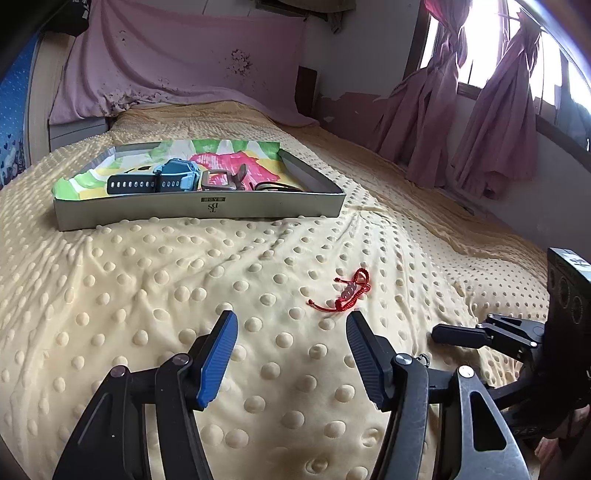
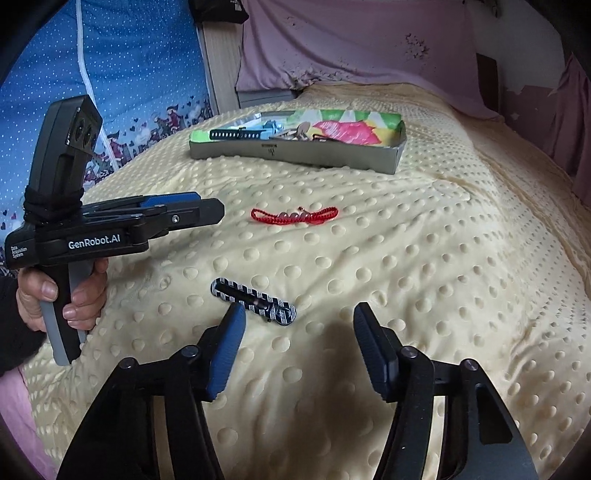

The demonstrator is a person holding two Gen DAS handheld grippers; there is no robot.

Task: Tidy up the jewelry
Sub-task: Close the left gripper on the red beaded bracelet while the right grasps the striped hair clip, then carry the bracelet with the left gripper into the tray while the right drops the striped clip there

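Cream dotted blanket [image 1: 155, 280] over the bed, pink sheet [image 1: 177, 62] draped behind, mauve curtains [image 1: 495, 122] at a bright window [image 1: 480, 26], blue patterned cloth [image 2: 140, 66], possibly a hanging.

Both wrist views look low and forward along the bed [image 1: 147, 280] toward the tray [image 1: 199, 210] in the upper frame, sharing the red bracelet [image 2: 295, 215] at mid-frame.

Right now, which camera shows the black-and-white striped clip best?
The right wrist view: the striped clip lies whole on the yellow blanket, just ahead of the open right gripper. The left wrist view does not show it at all; only the red bracelet appears there.
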